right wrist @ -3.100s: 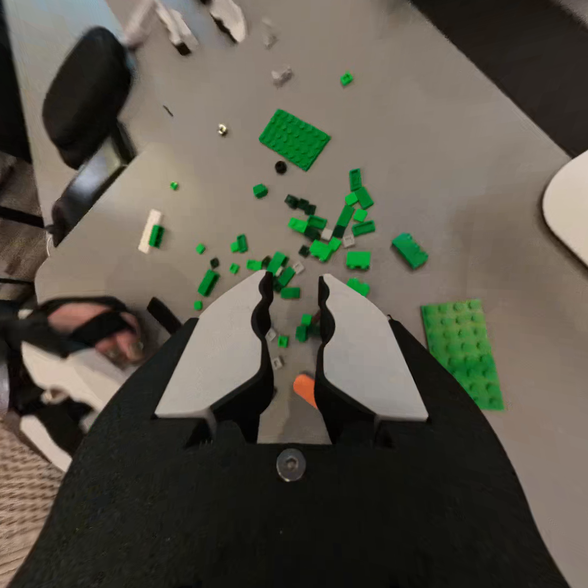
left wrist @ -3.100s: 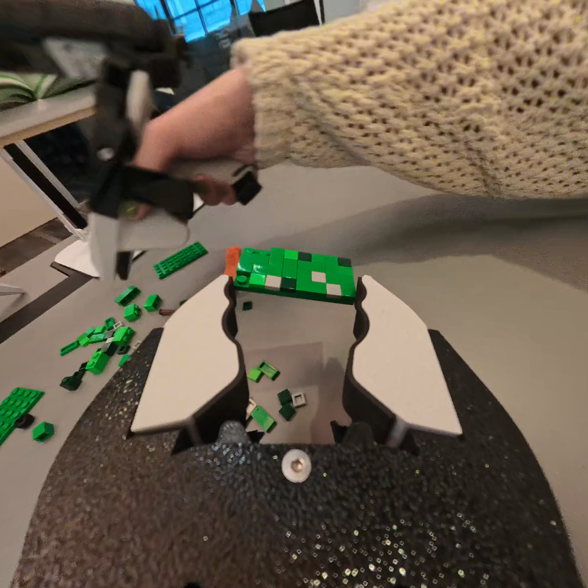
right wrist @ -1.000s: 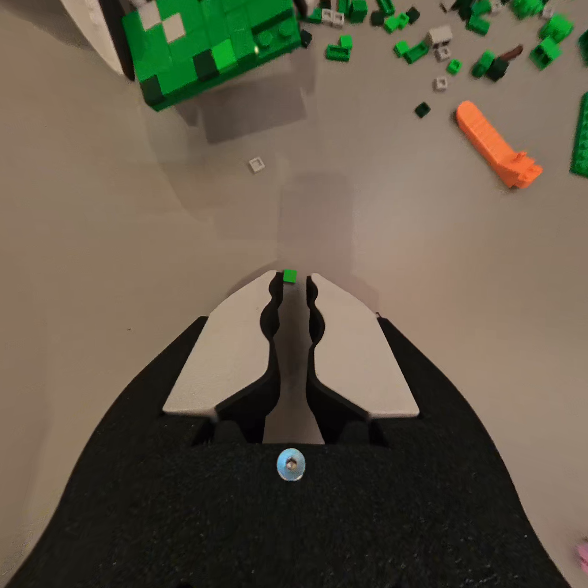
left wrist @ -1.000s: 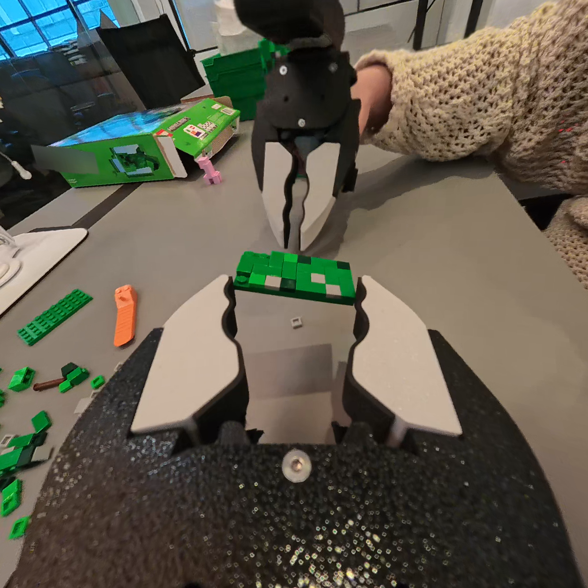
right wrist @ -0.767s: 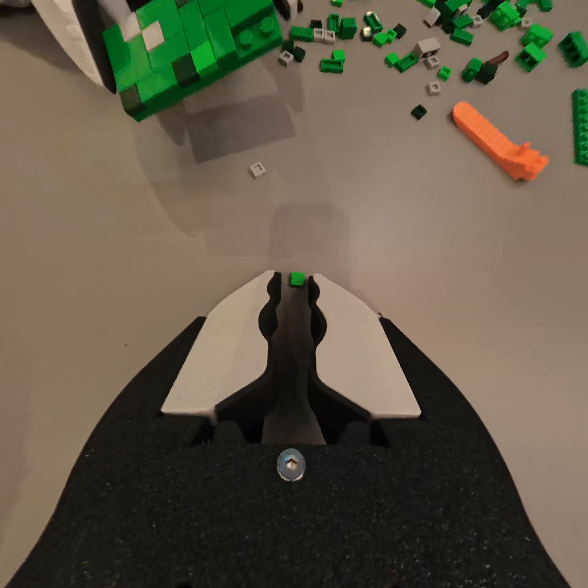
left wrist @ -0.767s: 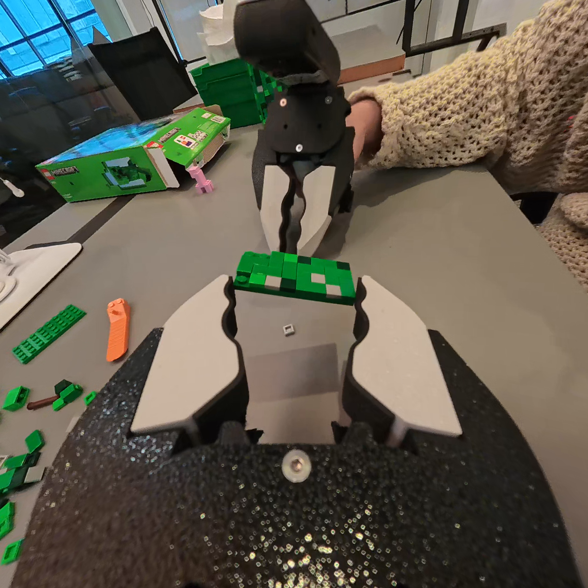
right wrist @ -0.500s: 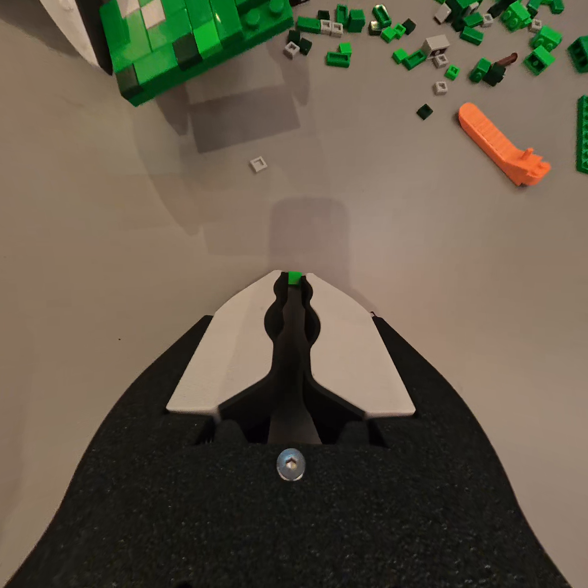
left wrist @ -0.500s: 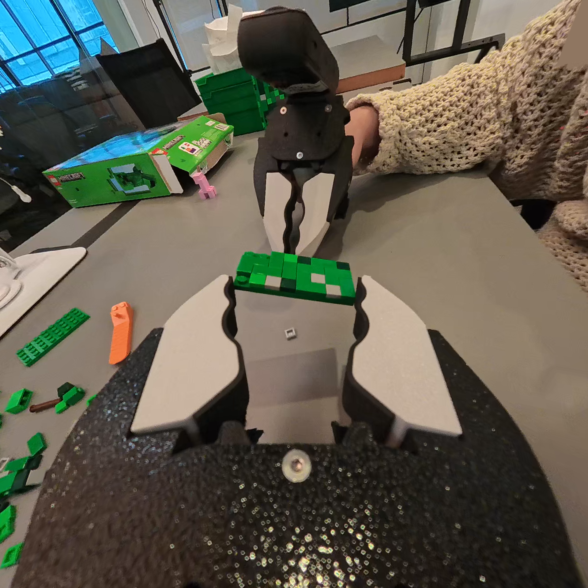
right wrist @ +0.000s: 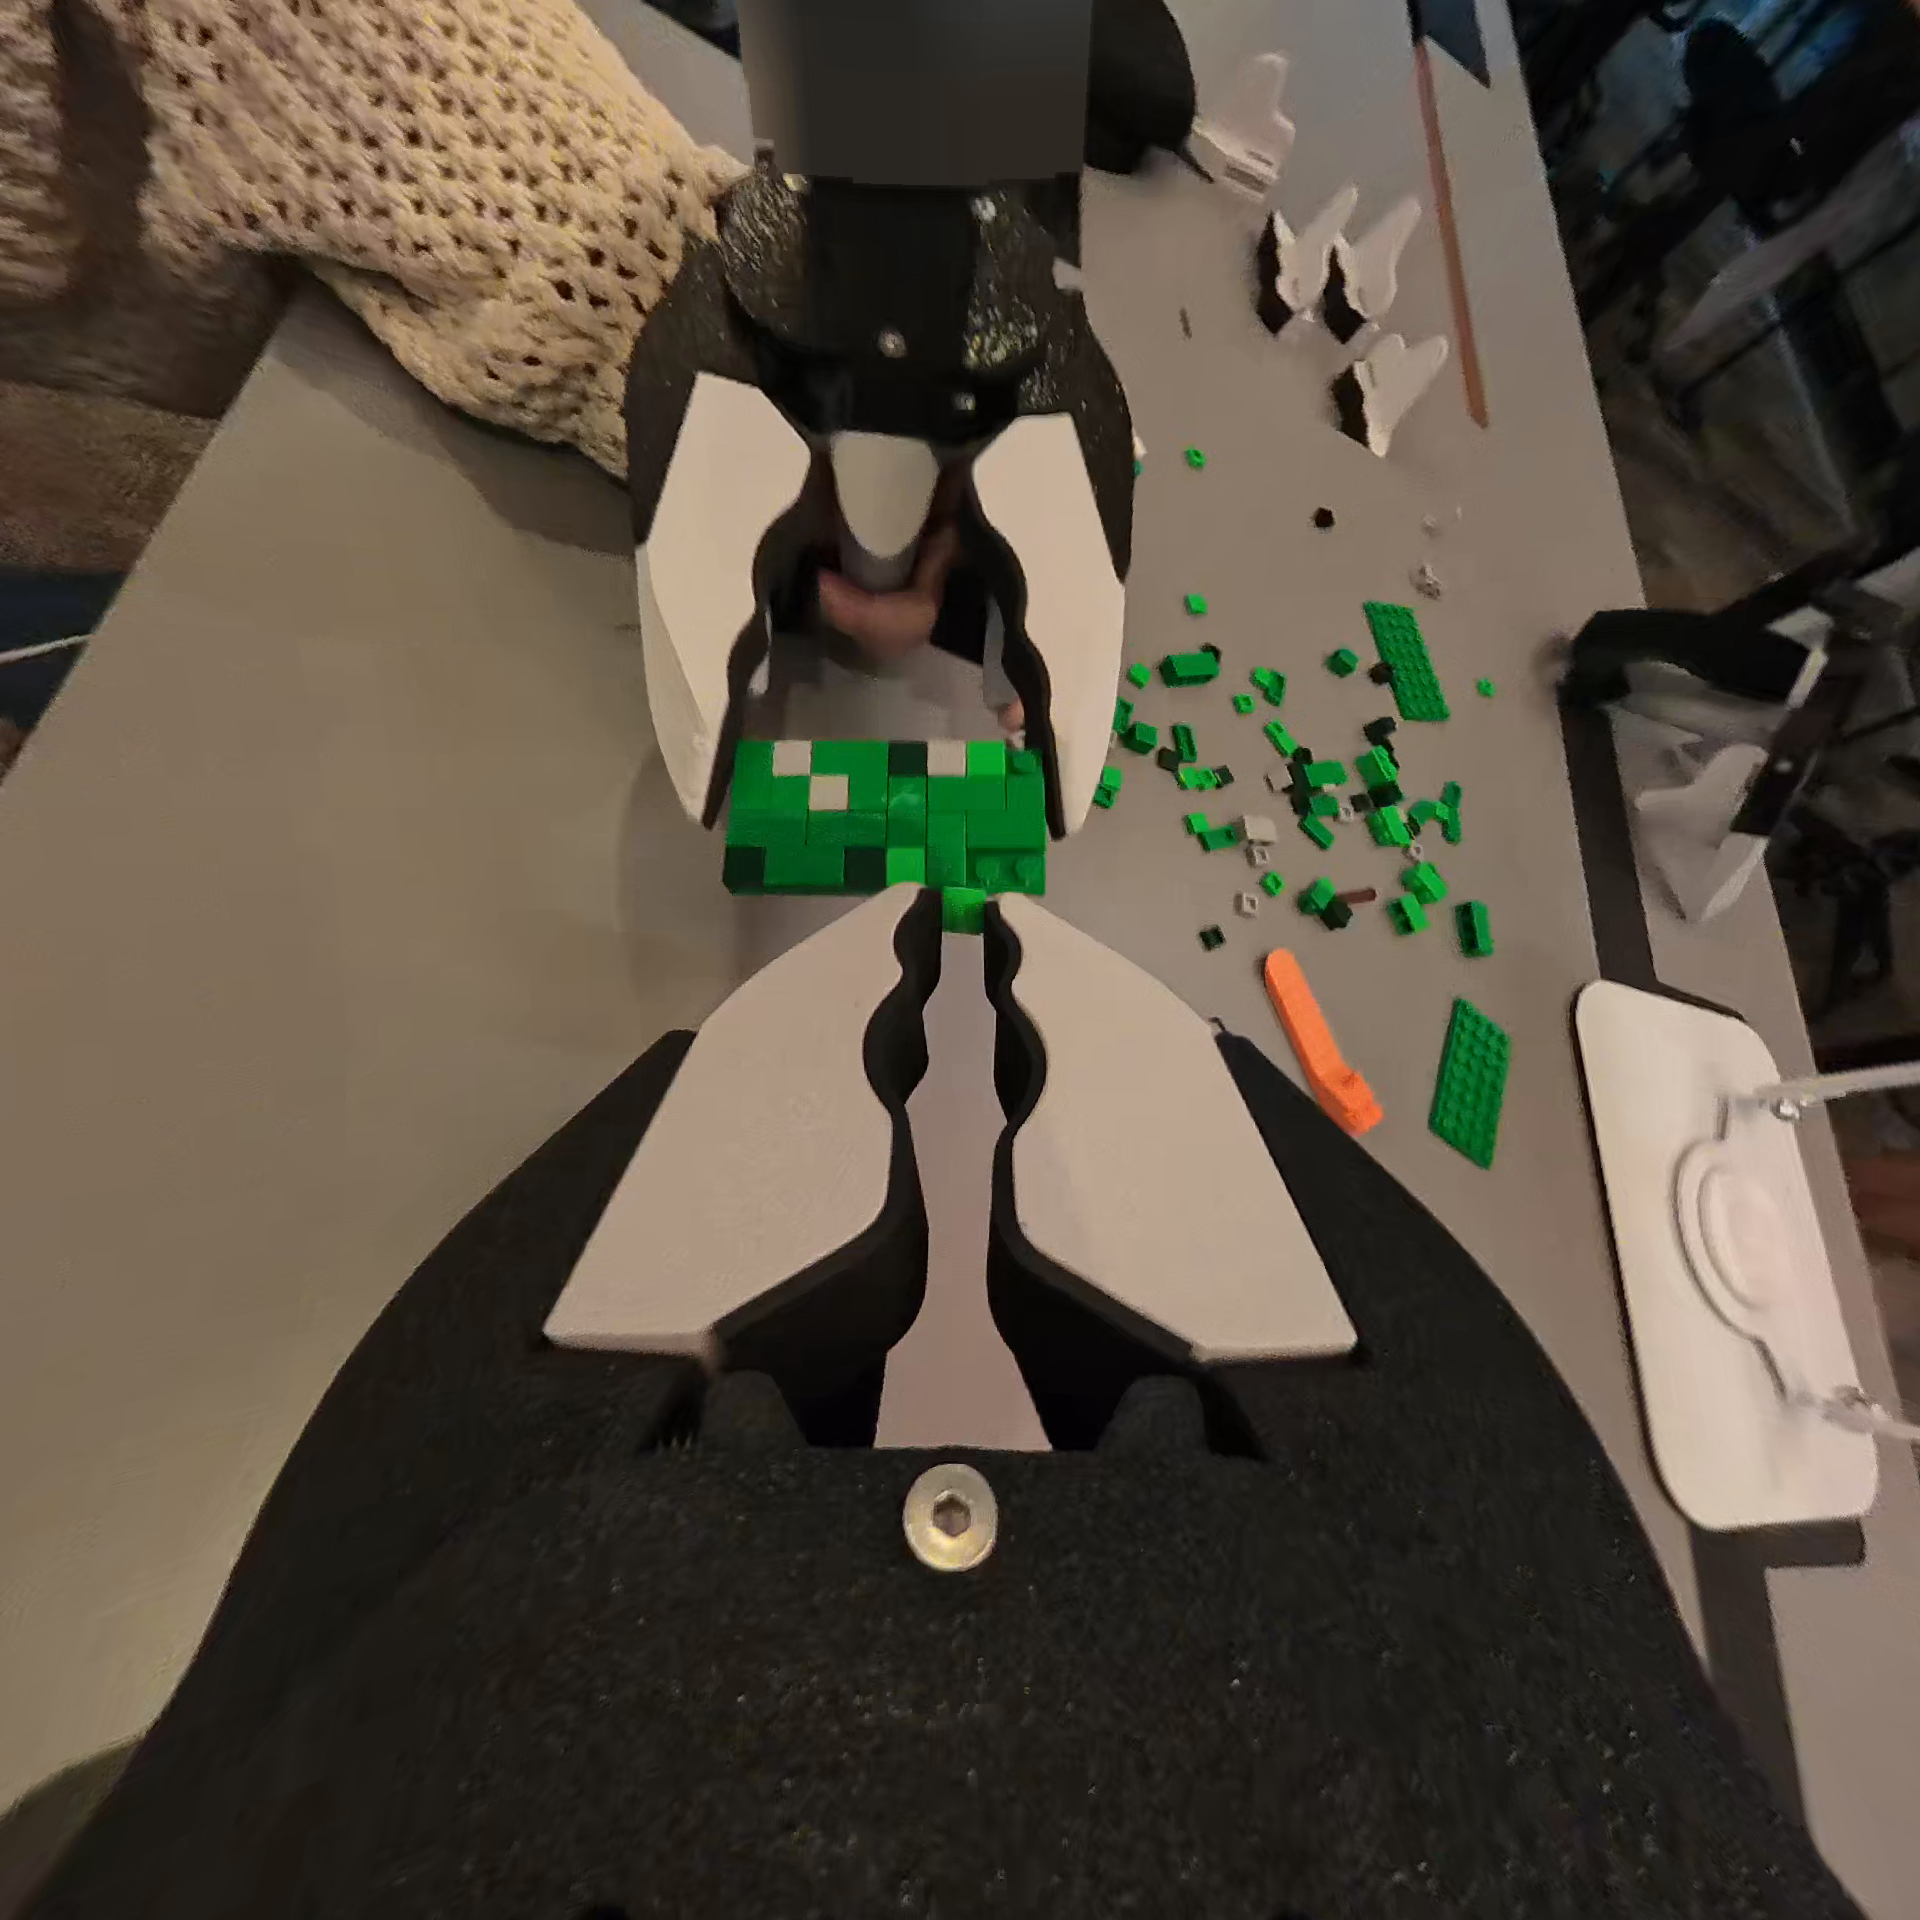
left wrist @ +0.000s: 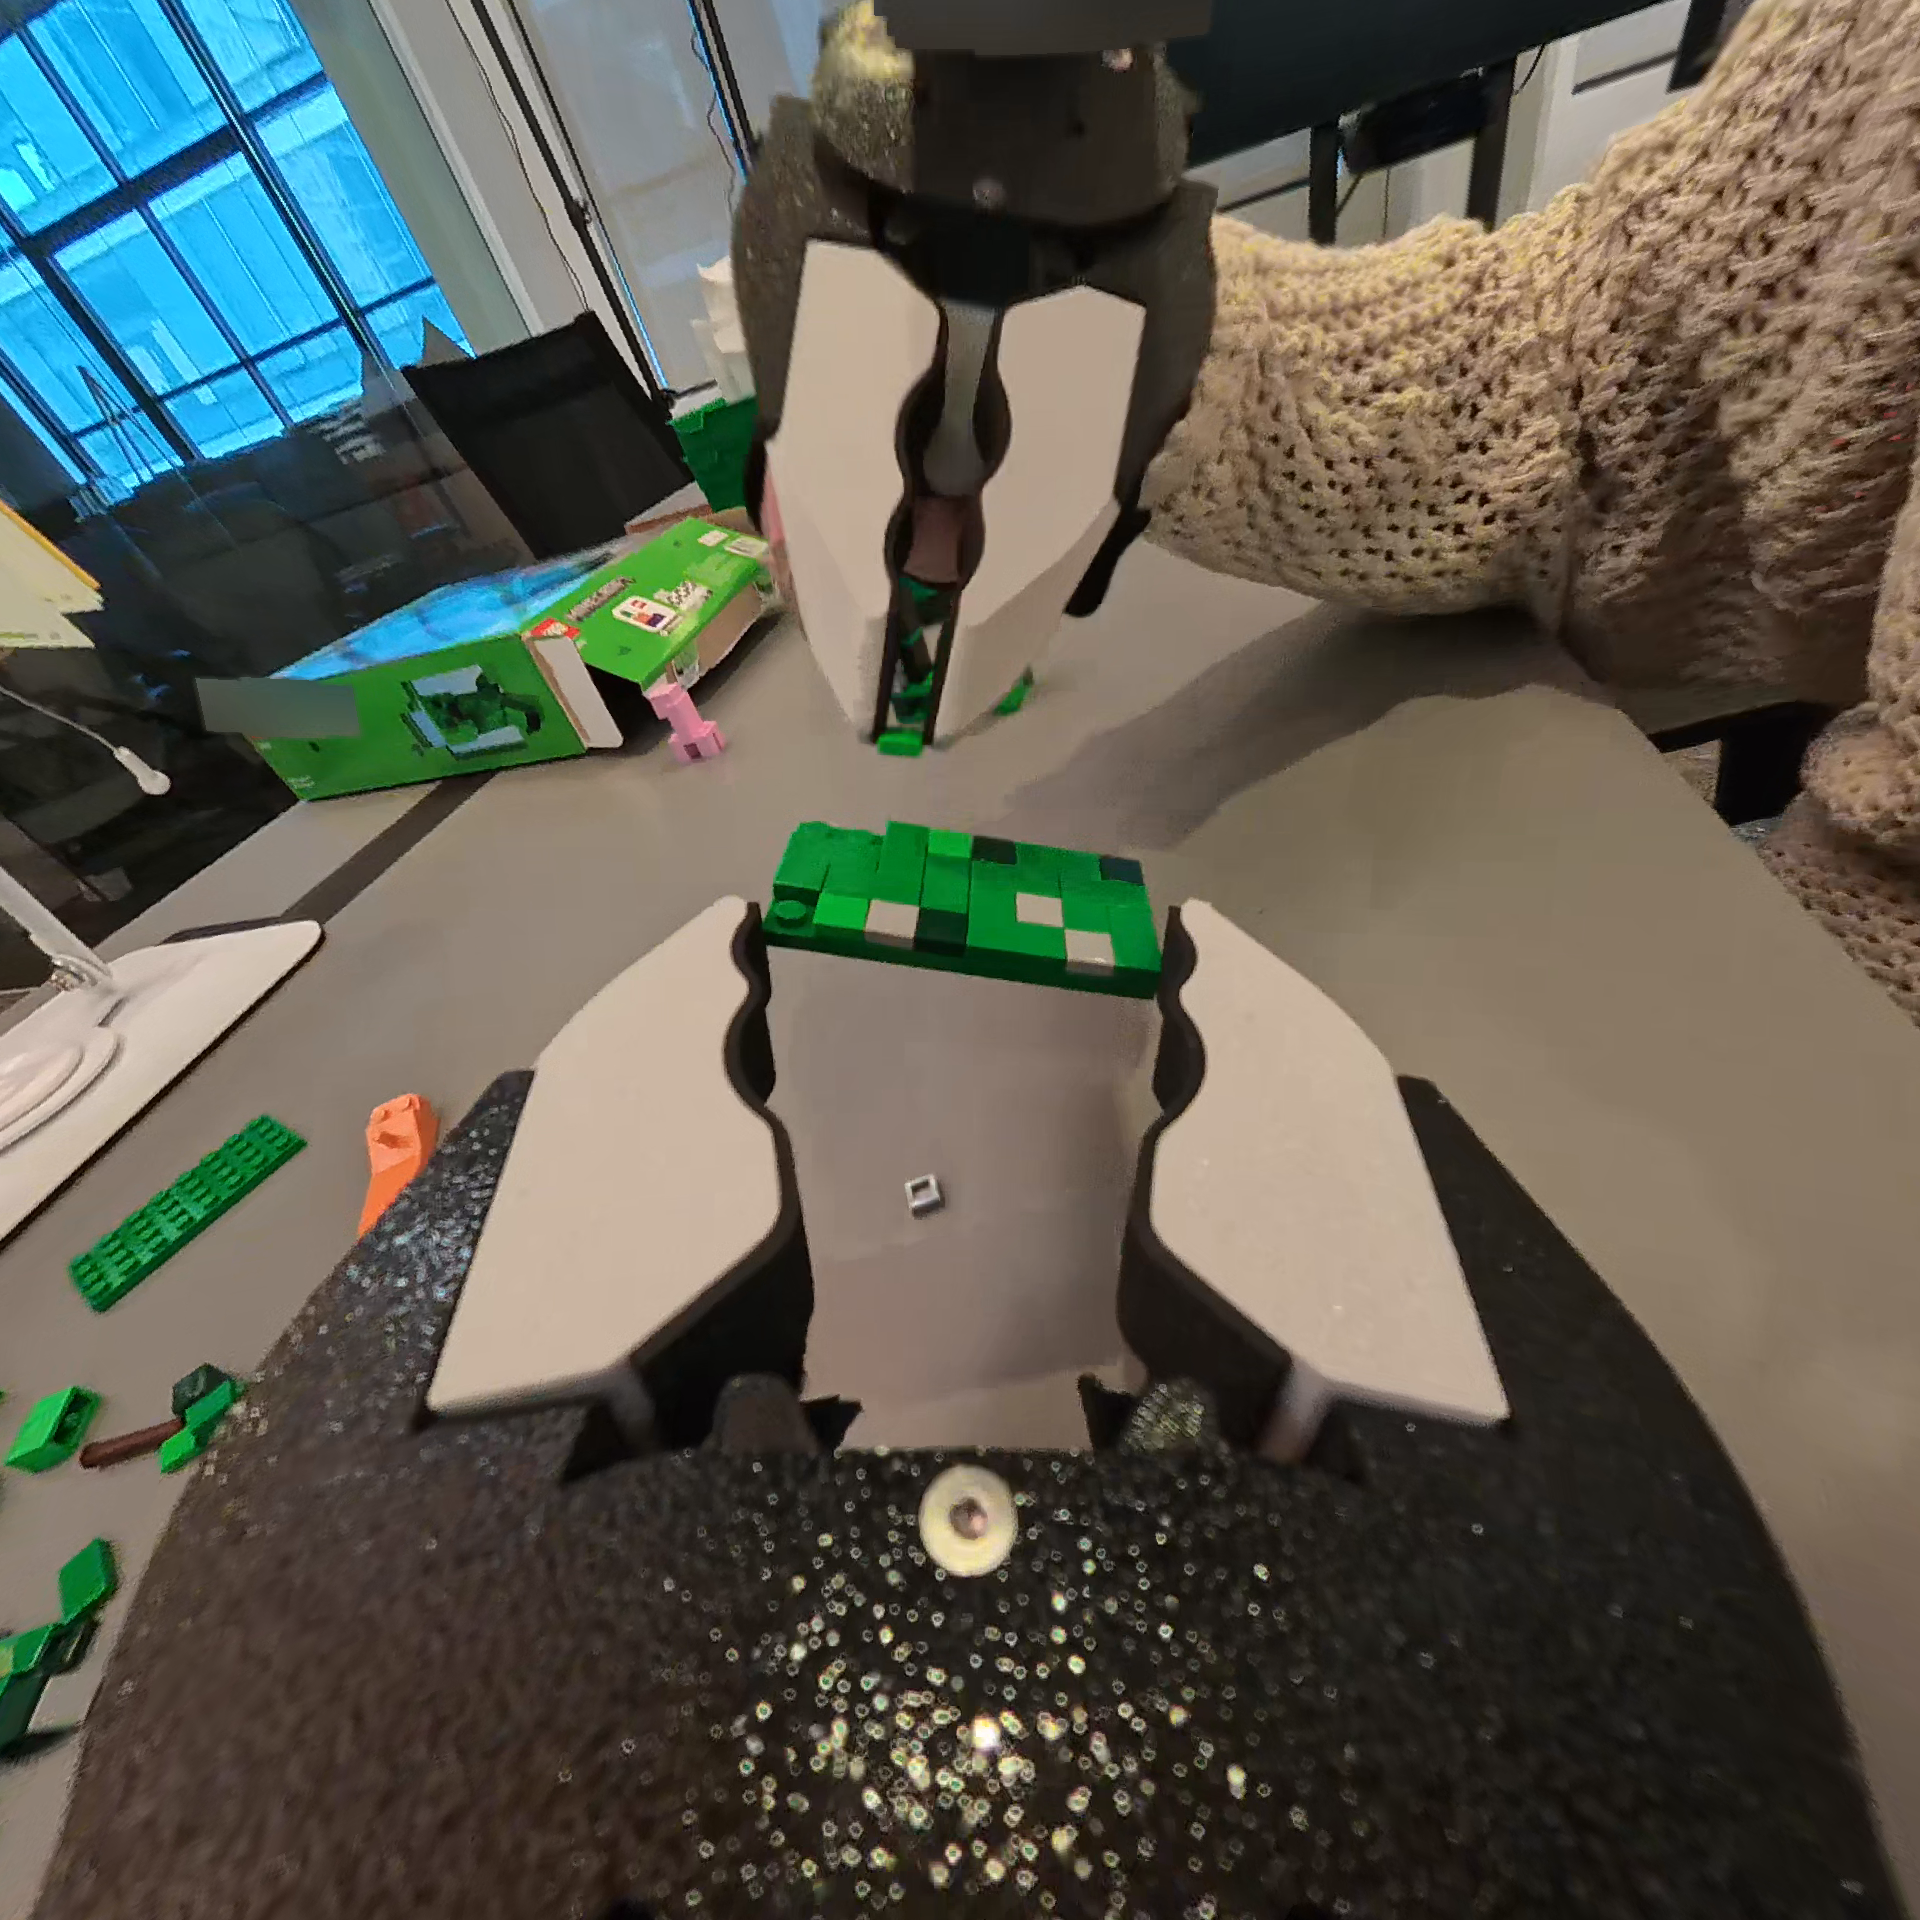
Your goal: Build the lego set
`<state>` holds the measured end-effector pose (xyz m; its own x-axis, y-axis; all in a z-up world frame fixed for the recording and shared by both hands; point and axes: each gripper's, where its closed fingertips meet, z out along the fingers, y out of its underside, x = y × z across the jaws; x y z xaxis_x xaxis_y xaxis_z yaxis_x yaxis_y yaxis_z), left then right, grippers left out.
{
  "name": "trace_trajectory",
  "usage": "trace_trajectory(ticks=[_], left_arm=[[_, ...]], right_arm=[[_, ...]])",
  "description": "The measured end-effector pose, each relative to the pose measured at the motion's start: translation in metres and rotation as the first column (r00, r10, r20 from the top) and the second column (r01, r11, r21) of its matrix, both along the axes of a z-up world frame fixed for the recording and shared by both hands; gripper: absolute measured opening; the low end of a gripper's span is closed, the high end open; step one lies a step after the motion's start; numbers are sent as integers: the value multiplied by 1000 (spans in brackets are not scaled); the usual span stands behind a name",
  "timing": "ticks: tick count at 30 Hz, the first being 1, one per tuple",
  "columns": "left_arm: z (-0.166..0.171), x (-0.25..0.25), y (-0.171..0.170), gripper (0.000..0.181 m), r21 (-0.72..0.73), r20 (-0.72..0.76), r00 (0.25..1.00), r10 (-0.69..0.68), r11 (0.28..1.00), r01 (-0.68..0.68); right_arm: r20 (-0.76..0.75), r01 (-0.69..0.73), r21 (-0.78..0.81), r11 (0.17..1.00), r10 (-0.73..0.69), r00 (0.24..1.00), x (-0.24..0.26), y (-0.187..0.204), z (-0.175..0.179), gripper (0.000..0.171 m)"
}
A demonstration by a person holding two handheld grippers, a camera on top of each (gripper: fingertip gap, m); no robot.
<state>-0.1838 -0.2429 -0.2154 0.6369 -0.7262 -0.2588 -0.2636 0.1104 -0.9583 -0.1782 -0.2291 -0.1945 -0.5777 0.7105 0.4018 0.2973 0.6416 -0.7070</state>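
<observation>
- Left wrist view: the left gripper stands spread wide, its two fingertips pressed against the short ends of a green lego slab made of light green, dark green and grey tiles, so the slab is clamped between them above the grey table.
- A single small grey tile lies on the table between the fingers.
- Facing it beyond the slab, the right gripper points downward, nearly closed, pinching a small green brick at its tips.
- An orange brick separator and a long green plate lie at left; an opened green box and a pink figure sit farther back.
- Right wrist view: the right gripper is narrowed to a slim gap with the small green brick held at its tips, touching the near edge of the slab.
- The left gripper grips the slab's ends from the far side.
- Loose green pieces are scattered to the right, with the separator nearer.
</observation>
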Motion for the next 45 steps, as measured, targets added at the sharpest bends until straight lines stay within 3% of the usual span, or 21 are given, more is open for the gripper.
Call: trace_trajectory(ticks=[13, 19, 25, 29, 31, 35, 45], left_arm=[[16, 0, 0, 71, 119, 51, 998, 43, 992, -49], [54, -10, -5, 71, 327, 179, 966, 189, 914, -240], [67, -14, -13, 71, 321, 283, 951, 122, 923, -214], [51, -15, -3, 71, 162, 239, 963, 126, 972, -168], [23, -11, 3, 71, -76, 154, 981, 114, 992, -103], [-4, -8, -7, 71, -315, 71, 988, 138, 943, -109], [-77, -14, -56, 77, -531, -262, 937, 229, 777, -339]], right_arm=[[208, -41, 172, 984, 4, 978, -12, -3, 1, 7], [205, -107, 289, 951, 48, 978, -25, -4, 31, 7], [226, -174, 255, 951, 117, 967, -35, -15, 52, 7], [182, -100, 228, 969, 58, 982, -35, -2, 51, 7], [160, -55, 161, 985, 29, 987, -29, 2, 41, 7], [155, -28, 38, 999, 22, 988, -17, 0, 7, 7], [171, -125, -62, 990, 134, 976, -14, -30, -59, 7]])
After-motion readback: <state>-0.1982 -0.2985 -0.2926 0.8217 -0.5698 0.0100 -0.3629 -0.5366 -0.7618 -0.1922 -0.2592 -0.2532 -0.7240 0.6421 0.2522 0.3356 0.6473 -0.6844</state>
